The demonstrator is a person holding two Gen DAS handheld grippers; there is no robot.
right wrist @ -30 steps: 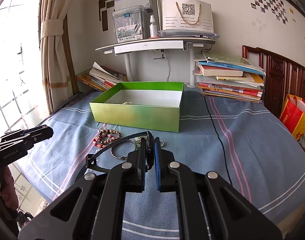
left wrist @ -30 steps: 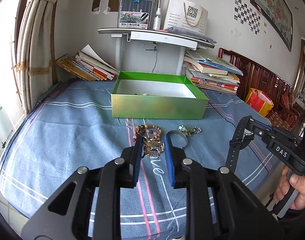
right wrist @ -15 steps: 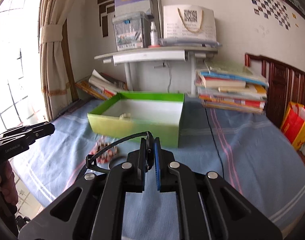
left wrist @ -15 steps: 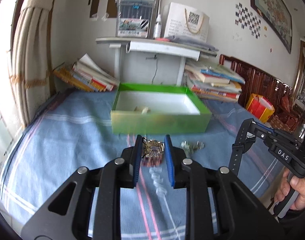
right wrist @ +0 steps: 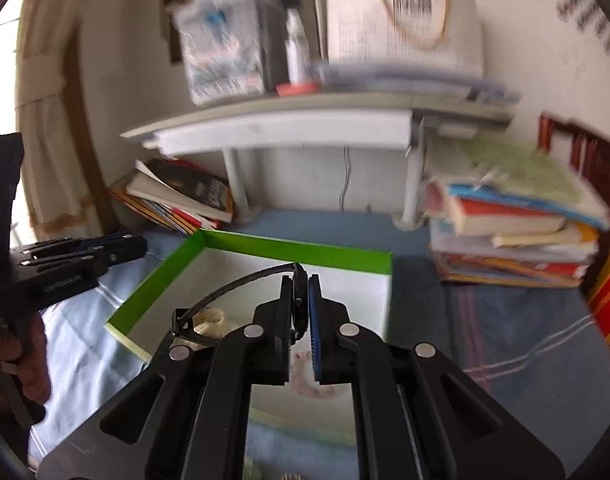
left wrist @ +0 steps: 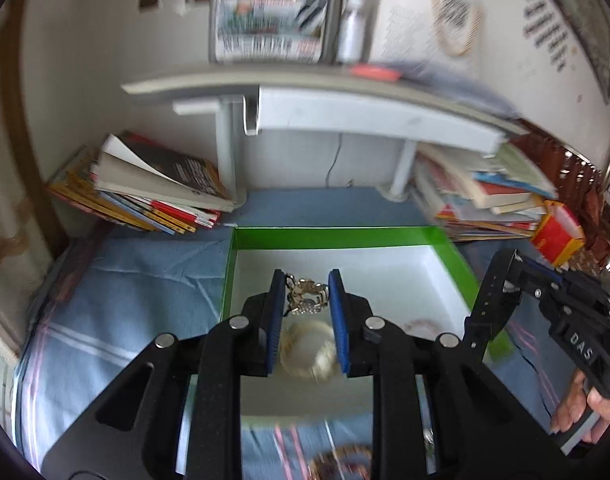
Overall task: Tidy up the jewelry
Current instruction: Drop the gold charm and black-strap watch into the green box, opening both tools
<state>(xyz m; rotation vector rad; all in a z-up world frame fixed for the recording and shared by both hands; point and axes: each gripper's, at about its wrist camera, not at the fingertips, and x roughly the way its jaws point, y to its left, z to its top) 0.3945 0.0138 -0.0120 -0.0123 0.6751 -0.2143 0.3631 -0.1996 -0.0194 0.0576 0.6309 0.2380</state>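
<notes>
My left gripper (left wrist: 305,294) is shut on a gold and silver jewelry cluster (left wrist: 307,298) and holds it above the open green box (left wrist: 345,237) with a white floor. A pale pearl bracelet (left wrist: 305,350) lies in the box below it. My right gripper (right wrist: 303,300) is shut on a black watch (right wrist: 299,300); its strap (right wrist: 229,286) arcs out to the left, over the same green box (right wrist: 289,245). A pink bead bracelet (right wrist: 305,376) lies in the box under it. The right gripper also shows in the left wrist view (left wrist: 505,280).
The box sits on a blue cloth (left wrist: 125,280). Stacks of books (left wrist: 153,196) (right wrist: 513,236) flank a grey shelf (left wrist: 325,100) behind it. A beaded bracelet (left wrist: 341,460) lies on the cloth in front of the box. The left gripper shows at the left in the right wrist view (right wrist: 73,260).
Both grippers have moved forward and up, from over the cloth to over the green box, each still holding its item. The views now tilt down into the box.
</notes>
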